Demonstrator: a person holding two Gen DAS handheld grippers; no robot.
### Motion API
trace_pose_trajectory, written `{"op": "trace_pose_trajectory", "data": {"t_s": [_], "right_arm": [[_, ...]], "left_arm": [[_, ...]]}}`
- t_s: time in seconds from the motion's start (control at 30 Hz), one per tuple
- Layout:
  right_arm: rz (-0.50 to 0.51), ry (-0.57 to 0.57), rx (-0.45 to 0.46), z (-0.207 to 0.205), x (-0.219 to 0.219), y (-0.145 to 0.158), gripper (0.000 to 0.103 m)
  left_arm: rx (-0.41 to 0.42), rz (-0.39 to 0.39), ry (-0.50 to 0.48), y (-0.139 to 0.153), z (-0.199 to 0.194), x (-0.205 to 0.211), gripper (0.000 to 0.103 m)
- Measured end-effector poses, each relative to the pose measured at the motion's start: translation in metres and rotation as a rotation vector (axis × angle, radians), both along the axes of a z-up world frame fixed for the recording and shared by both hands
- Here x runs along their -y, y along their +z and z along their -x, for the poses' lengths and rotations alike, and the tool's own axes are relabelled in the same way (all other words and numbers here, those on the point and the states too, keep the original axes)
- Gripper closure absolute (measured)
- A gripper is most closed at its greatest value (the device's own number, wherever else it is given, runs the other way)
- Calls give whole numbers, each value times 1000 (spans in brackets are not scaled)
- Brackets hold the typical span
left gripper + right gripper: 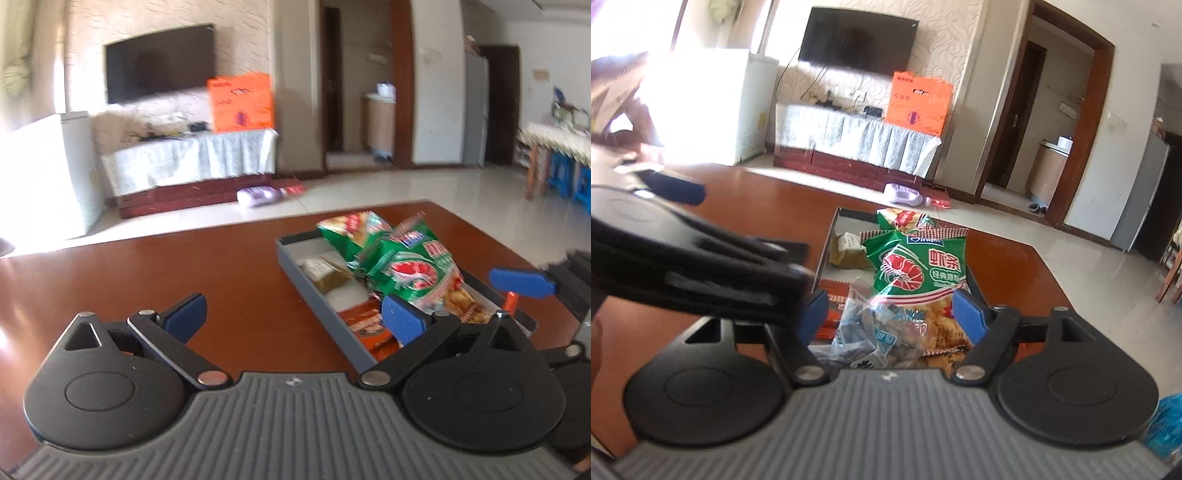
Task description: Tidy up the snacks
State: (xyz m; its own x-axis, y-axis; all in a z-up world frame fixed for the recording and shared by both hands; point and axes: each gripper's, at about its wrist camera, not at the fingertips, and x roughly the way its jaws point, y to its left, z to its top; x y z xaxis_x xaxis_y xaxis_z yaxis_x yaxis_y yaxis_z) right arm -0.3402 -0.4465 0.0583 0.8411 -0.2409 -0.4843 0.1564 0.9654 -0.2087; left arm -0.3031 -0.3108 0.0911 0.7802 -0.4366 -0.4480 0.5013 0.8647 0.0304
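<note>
A grey tray [314, 280] on the brown table [184, 266] holds snack packs: a green shrimp-chip bag [410, 269], a second green bag [351, 229] behind it, an orange pack [365, 325] and a small olive pack [325, 275]. My left gripper [295, 315] is open and empty, its right finger over the tray's near end. My right gripper [890, 314] is open above the tray [827, 240], with a clear bag of dark snacks [871, 339] and the shrimp-chip bag [919, 266] lying between its fingers. The right gripper's blue finger [521, 282] shows in the left wrist view.
The left gripper's body [683, 266] crosses the left of the right wrist view. Beyond the table are a TV stand [192, 158] with an orange box [240, 103], a white appliance [44, 173], a purple object on the floor [258, 195] and a doorway.
</note>
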Motion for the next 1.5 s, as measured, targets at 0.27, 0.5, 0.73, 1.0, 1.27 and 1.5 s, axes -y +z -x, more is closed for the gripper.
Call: {"op": "trace_pose_trajectory", "data": {"t_s": [0.27, 0.5, 0.73, 1.0, 1.27, 1.5], "right_arm": [[-192, -33, 115, 17, 24, 5, 27], [-290, -22, 241, 38, 24, 17, 27], [-316, -16, 313, 80, 11, 27, 19], [-293, -55, 235, 99, -10, 27, 19], [-254, -101, 127, 120, -19, 22, 19], [-266, -95, 97, 121, -16, 17, 19]], "left_arm": [[114, 56, 161, -1, 46, -55, 0], [90, -70, 113, -3, 66, -53, 0], [79, -84, 15, -10, 91, -45, 0], [-68, -10, -12, -15, 98, -52, 0], [-52, -60, -62, -17, 108, -42, 0], [-75, -46, -69, -18, 102, -44, 0]]}}
